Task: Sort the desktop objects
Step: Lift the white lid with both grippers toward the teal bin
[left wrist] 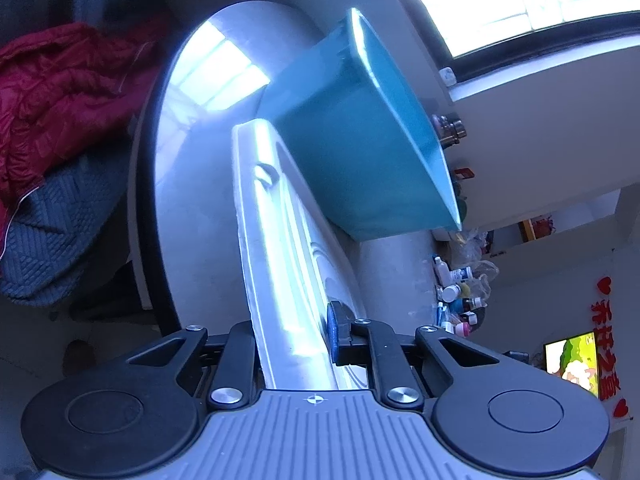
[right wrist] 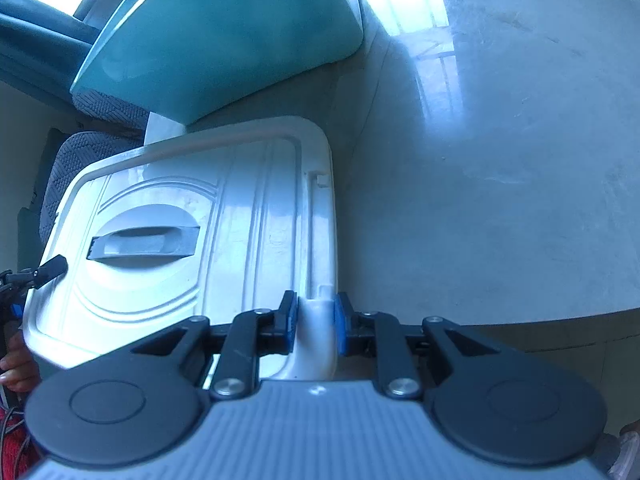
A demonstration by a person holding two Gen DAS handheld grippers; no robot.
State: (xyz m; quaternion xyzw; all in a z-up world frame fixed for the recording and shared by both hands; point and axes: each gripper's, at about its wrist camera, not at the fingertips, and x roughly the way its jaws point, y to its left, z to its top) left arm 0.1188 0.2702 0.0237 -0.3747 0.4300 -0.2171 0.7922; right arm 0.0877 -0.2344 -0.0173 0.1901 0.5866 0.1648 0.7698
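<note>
One white lid (right wrist: 192, 236) is held above the round table (right wrist: 500, 180), clamped at opposite edges by the right gripper (right wrist: 316, 322) and the left gripper (left wrist: 296, 336), both clenched on its rim. One teal bin (right wrist: 224, 36) is seen just beyond the lid's far edge, equally near both hands.

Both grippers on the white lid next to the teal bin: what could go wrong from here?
1. The left gripper and right gripper each pinch only a thin edge of the white lid; uneven lifting may twist it loose.
2. The lid sits close to the teal bin; swinging it could knock the bin.
3. The glossy table would let a dropped lid slide.
</note>
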